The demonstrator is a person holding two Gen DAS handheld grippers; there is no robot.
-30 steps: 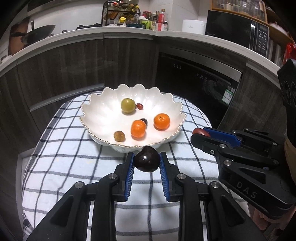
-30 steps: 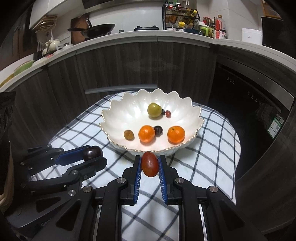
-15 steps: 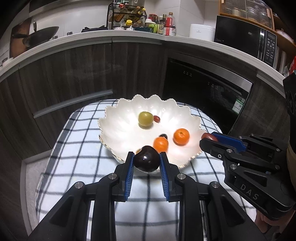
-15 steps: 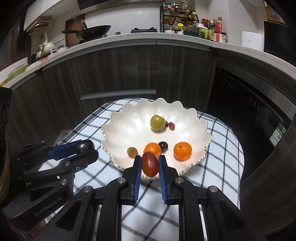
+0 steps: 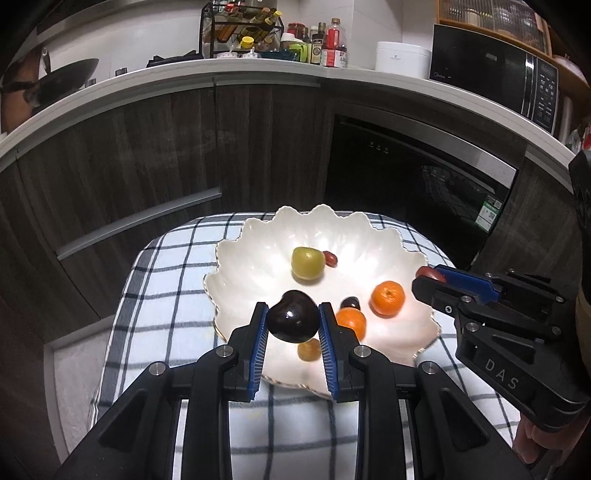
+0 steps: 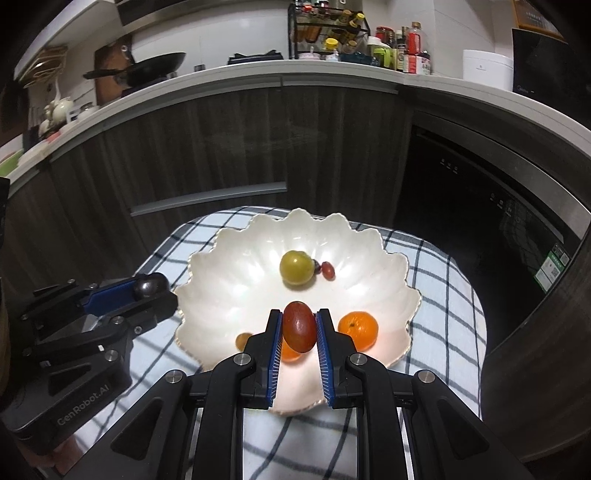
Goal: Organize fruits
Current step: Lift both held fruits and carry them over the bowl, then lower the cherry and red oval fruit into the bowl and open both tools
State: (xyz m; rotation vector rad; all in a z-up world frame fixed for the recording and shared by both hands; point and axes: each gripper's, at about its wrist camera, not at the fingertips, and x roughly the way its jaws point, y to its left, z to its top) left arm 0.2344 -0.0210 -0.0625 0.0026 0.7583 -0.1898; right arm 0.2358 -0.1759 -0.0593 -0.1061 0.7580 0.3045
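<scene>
A white scalloped bowl (image 5: 373, 236) (image 6: 229, 258) sits on a checked cloth. It holds a green fruit (image 5: 306, 262) (image 6: 296, 267), two oranges (image 5: 387, 297) (image 6: 358, 329), a small red fruit (image 5: 331, 258) and small dark and tan ones. My left gripper (image 5: 292, 322) is shut on a dark plum (image 5: 292, 320) above the bowl's near left part. My right gripper (image 6: 299, 328) is shut on a red oval fruit (image 6: 299, 326) over the bowl's near side. Each gripper shows in the other's view, the right one (image 5: 428, 275) and the left one (image 6: 149, 290).
The checked cloth (image 5: 166, 295) covers a small table in front of dark wood cabinets (image 5: 147, 166) and a built-in oven (image 5: 406, 177). The counter above carries a spice rack (image 5: 240, 33), a pan (image 6: 155, 70) and a microwave (image 5: 491, 77).
Both grippers have moved forward with their fruits, from short of the bowl's near rim to over its inside. Neither has let go.
</scene>
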